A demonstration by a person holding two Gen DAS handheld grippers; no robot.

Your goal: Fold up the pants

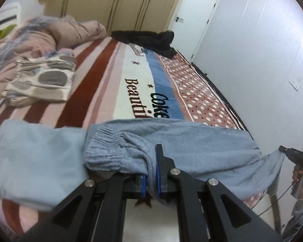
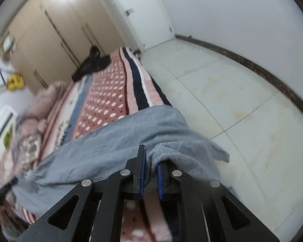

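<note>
Light blue-grey pants (image 1: pixel 183 141) are stretched between my two grippers, lifted above the near end of the bed. My left gripper (image 1: pixel 151 173) is shut on the pants next to the elastic waistband (image 1: pixel 105 151). A pale blue inner part (image 1: pixel 34 159) hangs to the left of it. My right gripper (image 2: pixel 150 173) is shut on a bunched end of the pants (image 2: pixel 115 157). It also shows in the left wrist view (image 1: pixel 282 150), pinching the far end, over the bed's edge.
The bed has a striped and dotted blanket (image 1: pixel 131 76). A folded patterned cloth (image 1: pixel 42 80) and a pink duvet (image 1: pixel 56 34) lie at the left, dark clothes (image 1: pixel 147 40) at the far end. White tiled floor (image 2: pixel 232 100) lies right of the bed.
</note>
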